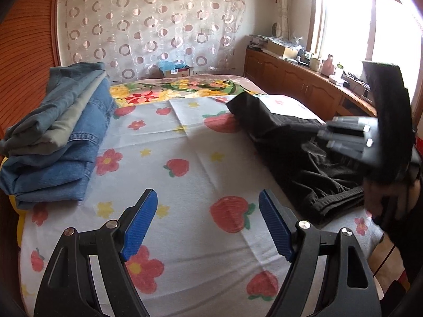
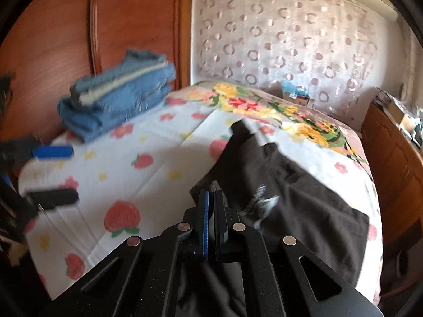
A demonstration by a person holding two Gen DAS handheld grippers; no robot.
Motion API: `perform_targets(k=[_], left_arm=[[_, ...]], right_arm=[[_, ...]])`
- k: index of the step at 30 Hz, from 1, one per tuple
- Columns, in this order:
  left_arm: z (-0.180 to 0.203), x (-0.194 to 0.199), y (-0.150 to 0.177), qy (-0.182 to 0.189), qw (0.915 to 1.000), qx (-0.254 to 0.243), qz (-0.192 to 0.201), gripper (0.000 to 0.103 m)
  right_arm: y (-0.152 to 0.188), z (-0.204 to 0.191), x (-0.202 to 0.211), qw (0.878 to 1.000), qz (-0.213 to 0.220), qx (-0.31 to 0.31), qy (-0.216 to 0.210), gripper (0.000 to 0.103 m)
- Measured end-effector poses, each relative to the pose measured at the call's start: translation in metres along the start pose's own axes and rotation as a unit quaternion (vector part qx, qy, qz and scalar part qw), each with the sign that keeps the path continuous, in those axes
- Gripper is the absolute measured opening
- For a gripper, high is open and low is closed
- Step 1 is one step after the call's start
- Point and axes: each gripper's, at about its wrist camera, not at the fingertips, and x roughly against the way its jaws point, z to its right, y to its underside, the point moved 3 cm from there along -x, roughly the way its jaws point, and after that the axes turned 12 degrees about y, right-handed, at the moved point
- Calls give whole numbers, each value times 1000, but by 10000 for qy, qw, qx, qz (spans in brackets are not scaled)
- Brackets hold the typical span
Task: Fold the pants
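Note:
Black pants [image 1: 298, 155] lie crumpled on the right side of the bed, and they fill the lower right of the right wrist view [image 2: 290, 190]. My left gripper [image 1: 208, 224] is open and empty, hovering over the strawberry sheet left of the pants. It shows blurred at the left edge of the right wrist view [image 2: 53, 174]. My right gripper [image 2: 211, 198] is shut on the edge of the black pants. It appears blurred at the right of the left wrist view [image 1: 351, 137].
A stack of folded jeans [image 1: 58, 137] sits at the bed's far left by a wooden wardrobe [image 1: 26, 52]. A floral blanket [image 1: 179, 89] covers the bed's far end. A wooden sideboard [image 1: 304, 82] with clutter runs under the window on the right.

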Motion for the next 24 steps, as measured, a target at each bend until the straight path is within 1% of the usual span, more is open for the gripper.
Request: perform_targets(k=[3, 7, 9, 15, 20, 24], left_arm=[[7, -6, -1, 64, 9999, -74, -52, 80], [17, -14, -2, 134, 9997, -154, -98, 80], [21, -16, -2, 159, 9996, -187, -110, 80], [29, -18, 0, 208, 9994, -247, -147, 80], [30, -20, 1, 211, 9993, -239, -174, 80], [33, -21, 2, 208, 9993, -248, -188, 80]], right_arm=[[-7, 22, 8, 9996, 136, -118, 202, 3], [-8, 52, 9, 9985, 157, -257, 458, 3], [-7, 69, 5, 9975, 111, -334, 609, 3], [-9, 103, -13, 9923, -123, -562, 1094, 3], [-18, 113, -37, 9870, -354, -794, 1349, 3], [-26, 111, -50, 9835, -569, -897, 1465, 3]])
